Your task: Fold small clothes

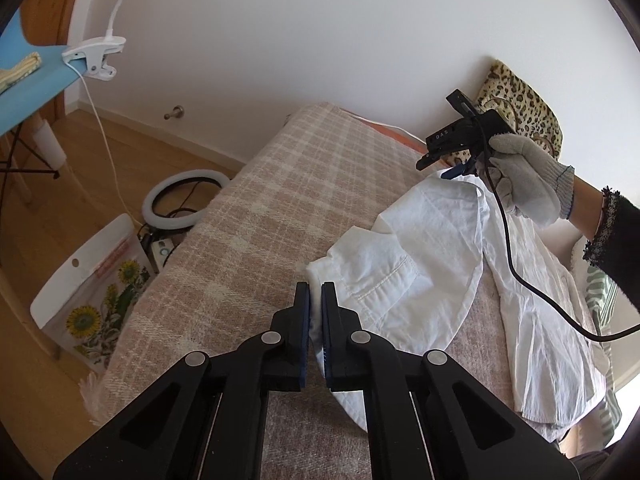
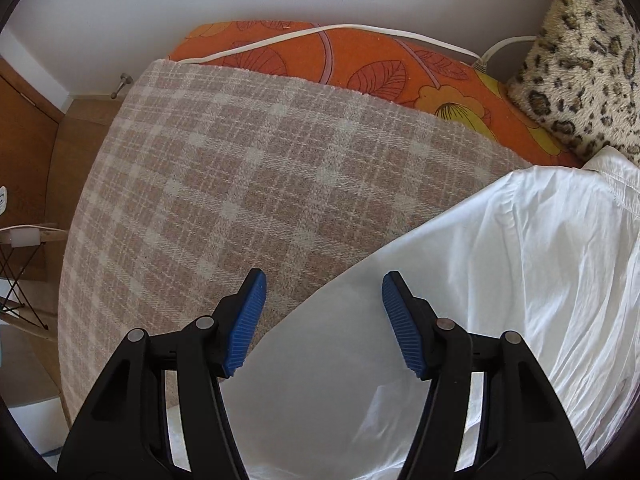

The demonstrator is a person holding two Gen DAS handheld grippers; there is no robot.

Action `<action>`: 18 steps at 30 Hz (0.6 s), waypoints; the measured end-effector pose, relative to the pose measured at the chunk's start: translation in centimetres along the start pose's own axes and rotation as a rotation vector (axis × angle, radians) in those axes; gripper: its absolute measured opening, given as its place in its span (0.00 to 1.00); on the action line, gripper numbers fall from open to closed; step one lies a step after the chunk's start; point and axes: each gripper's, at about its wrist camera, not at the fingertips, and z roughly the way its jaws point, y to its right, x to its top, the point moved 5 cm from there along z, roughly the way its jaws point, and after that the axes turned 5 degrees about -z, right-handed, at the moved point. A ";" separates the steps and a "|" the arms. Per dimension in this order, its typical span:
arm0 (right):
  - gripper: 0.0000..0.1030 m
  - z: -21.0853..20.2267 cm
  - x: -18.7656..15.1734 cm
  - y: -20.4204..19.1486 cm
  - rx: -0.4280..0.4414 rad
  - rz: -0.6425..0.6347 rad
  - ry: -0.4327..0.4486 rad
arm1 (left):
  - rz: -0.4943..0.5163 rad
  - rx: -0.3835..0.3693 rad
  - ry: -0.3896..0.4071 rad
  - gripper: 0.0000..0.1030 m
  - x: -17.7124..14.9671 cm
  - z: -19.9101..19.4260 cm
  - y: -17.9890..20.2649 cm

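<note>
Clearly the step in hand was a two-point pickup of the white shirt (image 1: 432, 264), which lay rumpled on the plaid blanket (image 1: 248, 216) covering the bed, toward 3 o'clock in the left wrist view, with a leopard-print cushion (image 1: 524, 100) beyond it at about 1 o'clock. The left tool (image 1: 316, 300) had its jaws together, clamped on the shirt's near edge, a fold of white cloth showing between the blue pads. The right tool (image 2: 324, 320), held in a gloved hand (image 1: 524, 188), stood with its jaws apart and pointing down over the shirt's far side; in its own view one pad (image 2: 246, 324) sat above the blanket at 9 o'clock and the other over white cloth at 3 o'clock, so the garment's straight edge ran between them, with nothing yet pinched. To do this well, I judged that the right tool should come down squarely across that edge and take a single layer close to a corner or shoulder, not a bunch of loose folds, before closing. The left grip seemed best kept steady and low, so the cloth was not dragged while the other side was unsecured. The dangling black cable (image 1: 520, 276) lay across the shirt and might snag once both tools lifted.
</note>
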 end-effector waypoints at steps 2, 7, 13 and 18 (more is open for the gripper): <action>0.58 0.4 -0.1 -0.1 -0.026 -0.014 -0.004 | -0.001 -0.015 0.008 0.04 0.0 -0.3 0.2; 0.30 0.2 0.0 0.3 -0.039 -0.018 0.018 | -0.004 -0.042 0.036 0.04 0.4 -1.3 0.7; 0.02 -0.5 -0.1 2.8 0.028 0.048 0.040 | 0.011 -0.077 0.072 0.03 1.3 -2.7 1.9; 0.01 -4.0 1.0 6.2 0.211 0.185 0.141 | 0.056 -0.098 0.145 0.03 2.9 -5.3 3.3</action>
